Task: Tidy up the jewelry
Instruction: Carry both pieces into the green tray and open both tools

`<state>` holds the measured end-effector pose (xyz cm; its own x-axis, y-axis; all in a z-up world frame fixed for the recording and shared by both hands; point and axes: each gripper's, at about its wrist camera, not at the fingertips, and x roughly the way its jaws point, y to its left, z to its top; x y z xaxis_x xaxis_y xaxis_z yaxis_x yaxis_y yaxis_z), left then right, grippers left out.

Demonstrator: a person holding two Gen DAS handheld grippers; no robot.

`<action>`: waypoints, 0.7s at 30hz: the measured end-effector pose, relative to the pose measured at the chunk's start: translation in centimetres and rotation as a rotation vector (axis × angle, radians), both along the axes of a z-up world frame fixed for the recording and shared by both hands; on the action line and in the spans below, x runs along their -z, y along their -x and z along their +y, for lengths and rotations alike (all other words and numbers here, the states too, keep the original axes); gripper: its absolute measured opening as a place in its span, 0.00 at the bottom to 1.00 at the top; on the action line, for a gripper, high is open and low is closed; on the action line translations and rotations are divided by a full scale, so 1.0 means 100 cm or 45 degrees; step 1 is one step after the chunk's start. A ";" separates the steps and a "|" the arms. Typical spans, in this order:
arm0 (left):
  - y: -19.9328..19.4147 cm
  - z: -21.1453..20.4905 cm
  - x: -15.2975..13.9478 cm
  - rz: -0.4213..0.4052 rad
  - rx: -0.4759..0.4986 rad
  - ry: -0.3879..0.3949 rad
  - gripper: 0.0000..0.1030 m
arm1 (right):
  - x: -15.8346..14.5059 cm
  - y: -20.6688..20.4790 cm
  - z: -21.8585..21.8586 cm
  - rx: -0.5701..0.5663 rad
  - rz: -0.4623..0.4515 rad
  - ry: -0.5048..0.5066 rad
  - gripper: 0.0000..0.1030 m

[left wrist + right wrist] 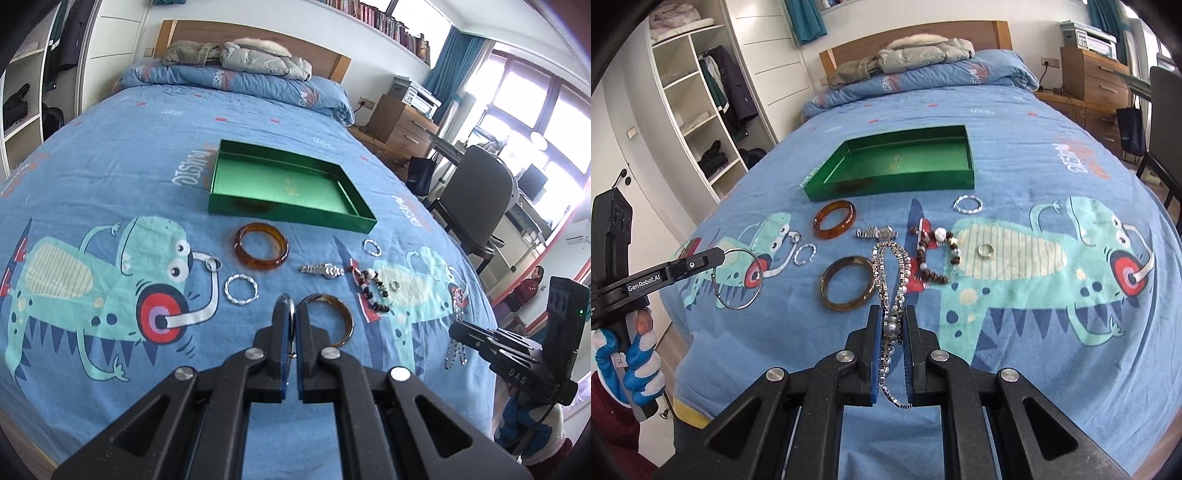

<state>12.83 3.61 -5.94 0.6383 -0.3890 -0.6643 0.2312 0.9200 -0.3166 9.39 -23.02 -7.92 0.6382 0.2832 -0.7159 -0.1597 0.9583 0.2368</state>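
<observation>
My left gripper point(291, 308) is shut on a thin silver hoop bangle point(292, 318), held off the bed; the right wrist view shows that hoop point(762, 275) hanging from the left gripper point(718, 255). My right gripper point(892, 312) is shut on a silver bead-and-chain necklace point(886, 291), which loops up in front of it. An empty green tray point(280, 212) point(886, 186) lies beyond. Between it and the grippers lie an amber bangle point(258, 263), a brown bangle point(827, 284), a watch point(877, 232), a bead bracelet point(934, 254), two twisted silver bracelets point(231, 286) point(967, 204) and a small ring point(986, 251).
Everything rests on a bed with a blue dinosaur sheet point(110, 184). A folded quilt and jackets point(258, 59) sit at the head. A wardrobe point(701, 110) stands on the left, a chair point(476, 192) and desk on the right. A gloved hand point(639, 365) holds the left gripper.
</observation>
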 end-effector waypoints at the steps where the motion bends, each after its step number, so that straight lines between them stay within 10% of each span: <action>1: -0.004 -0.001 -0.006 -0.014 0.004 0.001 0.02 | -0.006 -0.005 0.000 -0.006 -0.017 0.000 0.10; 11: -0.092 -0.016 -0.047 -0.102 -0.008 -0.002 0.02 | -0.046 -0.099 0.006 -0.041 -0.138 0.072 0.10; 21: -0.212 -0.059 -0.023 -0.027 0.025 -0.014 0.02 | -0.016 -0.231 -0.001 -0.001 -0.096 0.064 0.10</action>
